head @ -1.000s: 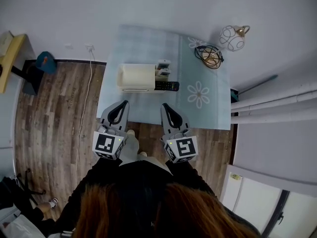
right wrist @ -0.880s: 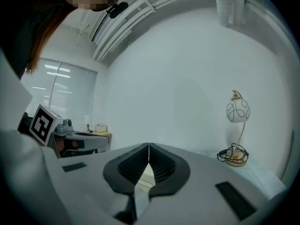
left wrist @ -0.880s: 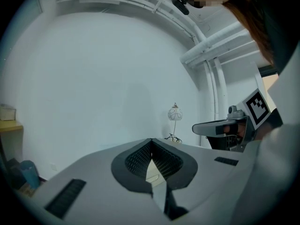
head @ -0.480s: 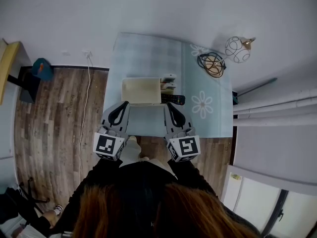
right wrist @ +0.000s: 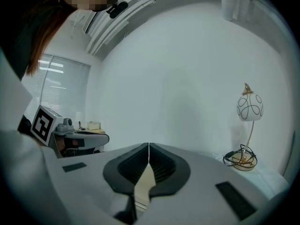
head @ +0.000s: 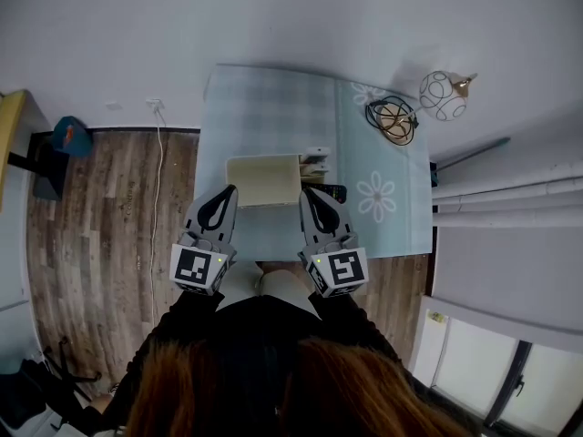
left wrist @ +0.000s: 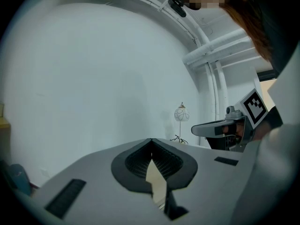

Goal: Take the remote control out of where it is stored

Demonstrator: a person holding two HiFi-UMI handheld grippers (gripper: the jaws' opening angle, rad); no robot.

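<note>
A cream storage box (head: 263, 179) stands on the light blue tablecloth (head: 273, 107). Pale remote controls (head: 316, 159) stick up from a compartment at its right end. A black remote control (head: 333, 190) lies just below them, partly hidden by my right gripper. My left gripper (head: 228, 190) is shut and empty, its tip at the box's near left corner. My right gripper (head: 306, 193) is shut and empty at the near right corner. In the gripper views the left gripper (left wrist: 151, 142) and right gripper (right wrist: 148, 146) show closed jaws, with the cream box (left wrist: 157, 184) seen under them.
A globe lamp (head: 444, 94) and a wire basket (head: 393, 119) with a cord stand at the table's far right corner. Wood floor (head: 109, 208) lies to the left, with a wall socket and cable (head: 155, 180). White curtains (head: 510, 185) hang on the right.
Both grippers have come forward to the table together. The box, a gap ahead of the tips a second ago, now sits right at them. Both stay shut.
</note>
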